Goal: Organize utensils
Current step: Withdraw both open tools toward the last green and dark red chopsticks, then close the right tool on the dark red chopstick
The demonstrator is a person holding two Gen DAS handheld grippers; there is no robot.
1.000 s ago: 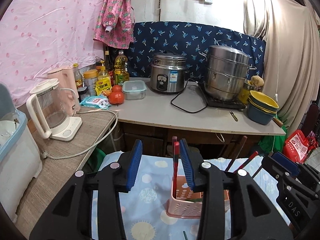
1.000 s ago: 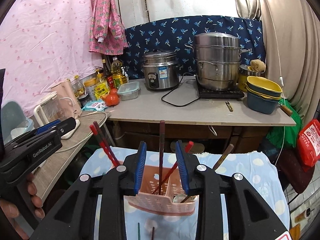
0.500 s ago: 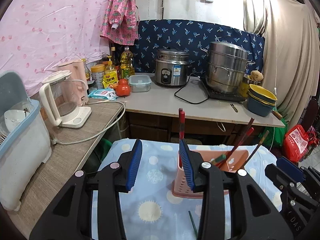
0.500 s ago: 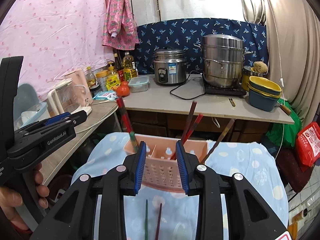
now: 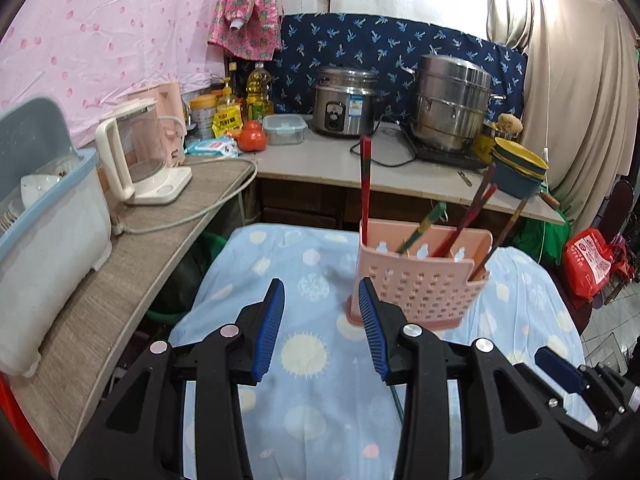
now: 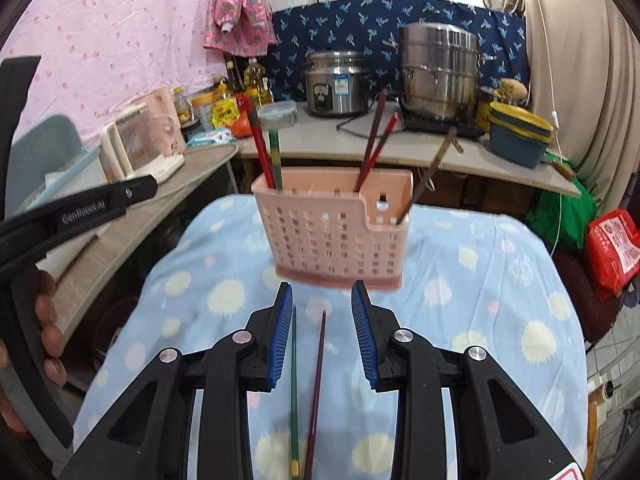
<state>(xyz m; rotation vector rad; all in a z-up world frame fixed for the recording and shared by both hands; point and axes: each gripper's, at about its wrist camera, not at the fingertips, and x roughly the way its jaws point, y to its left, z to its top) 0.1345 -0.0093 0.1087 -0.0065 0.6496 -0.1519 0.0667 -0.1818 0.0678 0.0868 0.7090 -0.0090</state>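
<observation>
We are holding both grippers tilted downward over the table covered by a blue spotted cloth (image 6: pixel 480 280). Our left gripper (image 5: pixel 320 320) is hovering with its jaws partly apart and nothing between the blue pads; its right pad is showing just in front of the lower left corner of the pink utensil holder (image 5: pixel 420 280), though we cannot tell whether it is touching. Our right gripper (image 6: pixel 322 322) is pointing down at the cloth, jaws likewise partly apart and gripping nothing. In the right wrist view, fingers of our left hand (image 6: pixel 48 332) are wrapping the black handle at the left edge.

Two loose chopsticks are lying flat on the cloth, seen in the gap between the right pads: a green chopstick (image 6: pixel 294 380) and a dark red chopstick (image 6: pixel 316 380). They are lying side by side, nearly parallel, long axes running from us toward the holder, far tips stopping short of its base.

The holder is standing upright near the middle of the table. Inside it, a red chopstick (image 5: pixel 365 176) is standing almost vertical at the left end, and several others (image 6: pixel 376 140) are leaning up and to the right.
</observation>
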